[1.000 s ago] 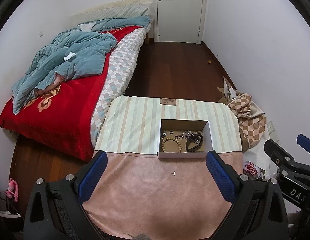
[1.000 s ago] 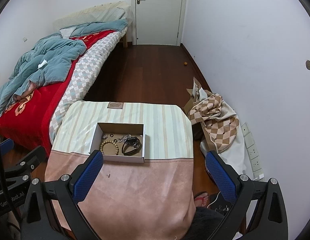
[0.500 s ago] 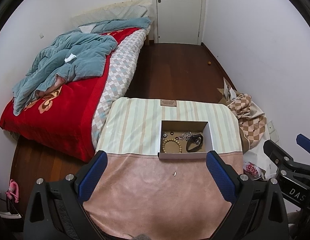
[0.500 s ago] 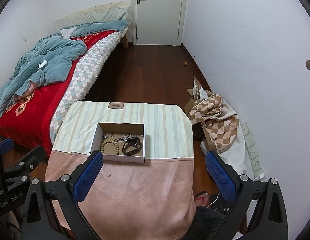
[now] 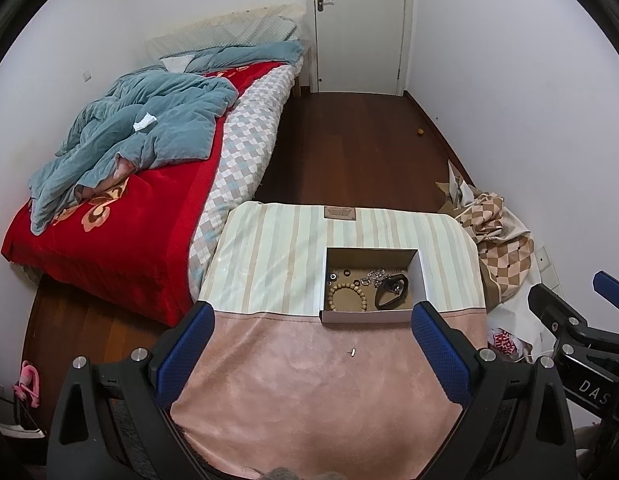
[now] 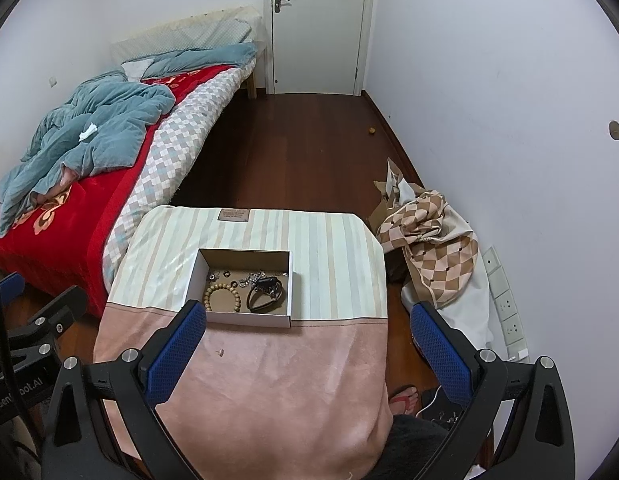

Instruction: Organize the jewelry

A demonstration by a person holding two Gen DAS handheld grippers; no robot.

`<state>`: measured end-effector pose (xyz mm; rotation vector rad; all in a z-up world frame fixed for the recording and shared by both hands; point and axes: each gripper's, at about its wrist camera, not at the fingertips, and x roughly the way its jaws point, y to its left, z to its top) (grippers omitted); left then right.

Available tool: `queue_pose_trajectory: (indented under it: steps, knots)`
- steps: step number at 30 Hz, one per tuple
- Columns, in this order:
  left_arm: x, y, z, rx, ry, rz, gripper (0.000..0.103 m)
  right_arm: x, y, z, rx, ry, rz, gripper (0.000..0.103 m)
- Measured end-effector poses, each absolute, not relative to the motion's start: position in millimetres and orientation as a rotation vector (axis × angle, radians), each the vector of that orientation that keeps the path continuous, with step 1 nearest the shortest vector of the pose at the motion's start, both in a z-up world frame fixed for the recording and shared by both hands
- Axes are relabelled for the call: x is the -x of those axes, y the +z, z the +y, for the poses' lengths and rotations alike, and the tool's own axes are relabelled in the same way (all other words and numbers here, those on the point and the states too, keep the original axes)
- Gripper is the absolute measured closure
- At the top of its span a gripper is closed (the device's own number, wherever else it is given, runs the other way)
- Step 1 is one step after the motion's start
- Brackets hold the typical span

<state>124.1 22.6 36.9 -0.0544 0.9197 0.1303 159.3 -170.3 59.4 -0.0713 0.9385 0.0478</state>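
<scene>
We see a cloth-covered table (image 5: 269, 256) striped pale green, cream and tan on its far half and plain dusty pink on its near half. On the stripes sits a white box (image 5: 371, 316) with a brown inside, holding a tan bead bracelet (image 5: 346, 297) and a black band (image 5: 391, 292). Left of the table, the bed (image 5: 121, 232) wears red with a peach floral motif, a grey-and-white checkered edge and a teal quilt (image 5: 141, 136). Right of the table lies a brown-and-cream checked cloth (image 6: 437, 248). We note blue pads (image 5: 185, 350) on black gripper fingers, dark reddish-brown floor (image 5: 349, 148), white walls.
</scene>
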Motion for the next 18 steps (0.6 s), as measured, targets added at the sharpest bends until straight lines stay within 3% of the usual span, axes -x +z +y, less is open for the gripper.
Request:
queue_pose_trajectory:
  steps: [18]
  knots:
    - [-123.2, 41.5, 22.1, 0.048, 0.128, 0.907, 0.002, -157.8, 66.1, -177.9, 0.059, 0.046, 0.930, 0.000]
